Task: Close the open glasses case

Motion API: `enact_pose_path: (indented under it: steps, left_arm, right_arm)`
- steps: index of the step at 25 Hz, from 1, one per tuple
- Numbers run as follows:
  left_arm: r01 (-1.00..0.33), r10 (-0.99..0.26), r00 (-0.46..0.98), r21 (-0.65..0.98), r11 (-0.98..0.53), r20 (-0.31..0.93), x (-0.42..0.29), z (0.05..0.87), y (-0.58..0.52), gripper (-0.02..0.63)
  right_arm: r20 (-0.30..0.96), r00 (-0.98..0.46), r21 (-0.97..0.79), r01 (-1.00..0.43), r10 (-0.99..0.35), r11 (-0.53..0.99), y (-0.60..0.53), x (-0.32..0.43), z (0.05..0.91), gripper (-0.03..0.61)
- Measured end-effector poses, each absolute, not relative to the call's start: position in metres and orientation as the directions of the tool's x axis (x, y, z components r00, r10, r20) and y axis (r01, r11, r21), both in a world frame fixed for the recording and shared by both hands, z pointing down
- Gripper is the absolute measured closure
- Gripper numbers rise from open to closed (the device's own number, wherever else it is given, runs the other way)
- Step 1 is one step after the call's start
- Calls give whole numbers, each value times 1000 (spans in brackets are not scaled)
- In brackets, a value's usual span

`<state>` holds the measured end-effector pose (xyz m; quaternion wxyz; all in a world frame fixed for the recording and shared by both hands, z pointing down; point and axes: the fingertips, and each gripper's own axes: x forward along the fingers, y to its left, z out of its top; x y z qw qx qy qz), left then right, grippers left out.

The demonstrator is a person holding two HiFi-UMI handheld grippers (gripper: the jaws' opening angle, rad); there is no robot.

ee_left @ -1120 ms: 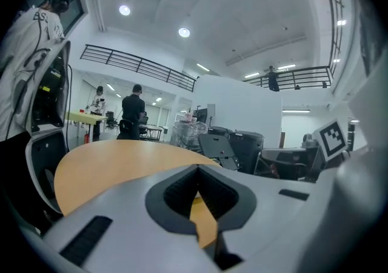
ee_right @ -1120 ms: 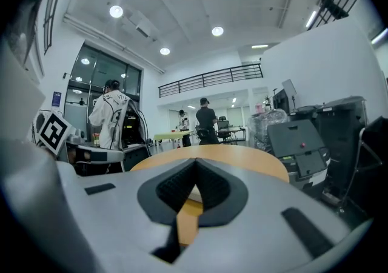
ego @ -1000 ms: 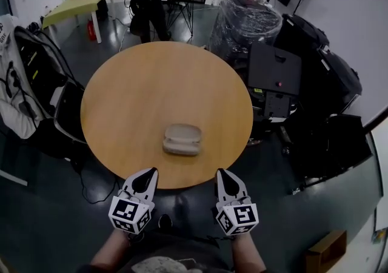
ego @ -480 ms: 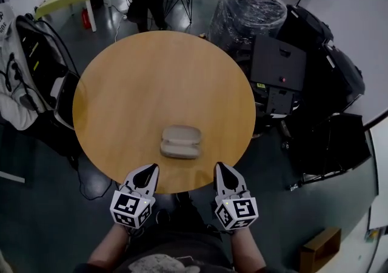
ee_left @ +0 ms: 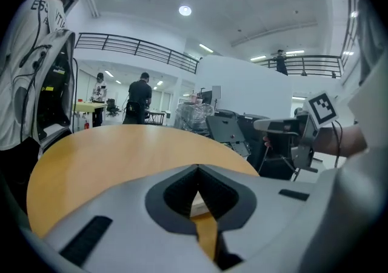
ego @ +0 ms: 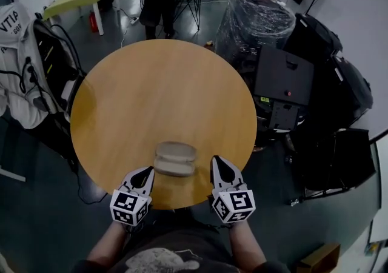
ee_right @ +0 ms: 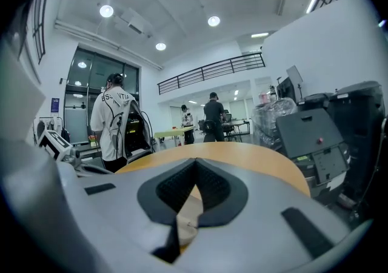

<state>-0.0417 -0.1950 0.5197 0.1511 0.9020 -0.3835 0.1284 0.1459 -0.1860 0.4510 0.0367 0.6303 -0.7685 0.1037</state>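
Here: one case by the near edge, two grippers closed

One beige case lies open on the round desk, close to its near edge. Broad bare wood lies beyond it and to both sides. Two grippers hang over that edge. The left gripper is just beside the case's near-left corner, and the right gripper is near its right end. Each has its jaws pressed together, pinching nothing. A white garment left of the desk shows "NTIA"; the rest is unreadable.

Overhead and low — shared table
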Motion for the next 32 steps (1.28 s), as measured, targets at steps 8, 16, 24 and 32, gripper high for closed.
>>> enact_pose_path:
  steps: [8,16,24,32]
  left_arm:
    - [-763,-637,619,158,-627,460,-36,562,-213,606]
    - [-790,-612,569,157,-593,549,-40,595,-215,606]
    - [-792,-583,561,176,-584,588,-37,604,-206,606]
    - [-797,-564,560,208,-567,608,-35,620,-198,606]
  right_arm:
    - [238,-224,-146,-970,-945,193,-214,158,469,589]
    - [288,-279,-175,-956,-916,236,-238,154,492,589]
    - [354,-328,-188,-942,-876,276,-257,138,508,589]
    - [393,-381,-206,-924,-837,323,-264,122,517,590]
